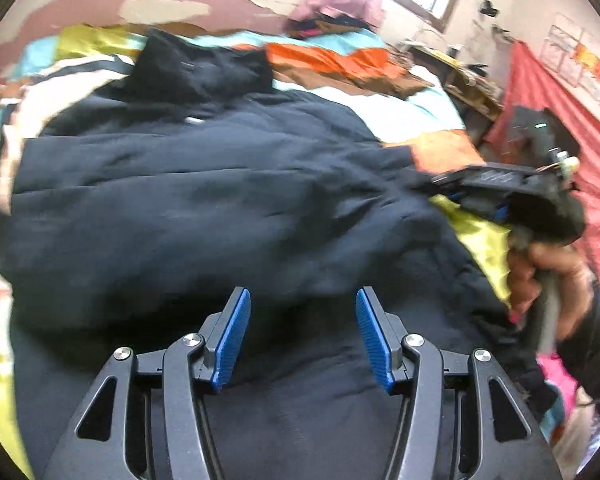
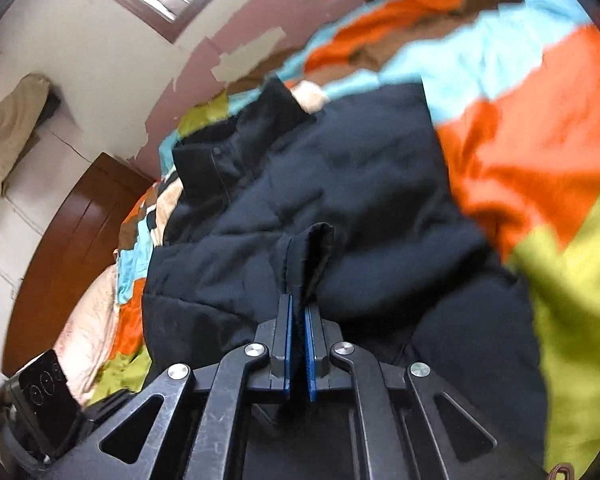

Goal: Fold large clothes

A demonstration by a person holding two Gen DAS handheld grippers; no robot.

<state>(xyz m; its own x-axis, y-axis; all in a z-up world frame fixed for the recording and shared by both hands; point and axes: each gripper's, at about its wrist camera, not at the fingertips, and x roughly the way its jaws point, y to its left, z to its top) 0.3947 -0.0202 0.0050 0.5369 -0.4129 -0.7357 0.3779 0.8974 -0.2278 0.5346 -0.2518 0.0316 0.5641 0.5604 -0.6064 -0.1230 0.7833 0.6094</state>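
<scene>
Between the pads of the right tongs (image 2: 299, 312) stands a pinched fold of the dark jacket (image 2: 320, 184), so these tongs are closed tight on cloth at what looks like a sleeve end or side edge. From that grip the rest of the jacket spreads away forward and to the left across the bed (image 2: 532, 128), its collar (image 2: 208, 164) at the far end, so the long axis runs roughly straight out ahead of the tongs toward the collar. The left tongs (image 1: 303, 334) hang wide apart just above the near part of the jacket, gripping nothing; the cloth lies directly beneath and ahead of them, with the collar again at the far end. In the left view the right tongs show off to the right at the jacket's edge, held by the person's hand (image 1: 548, 276). Judging by this, the coming move turns on carrying the held edge leftward across the body of the jacket, at right angles to its long axis; the right hand has the work in its grip, while the left is nearer the middle and well placed to steady or press the cloth. Both views are blurred, so which edge is held cannot be told for certain.
</scene>
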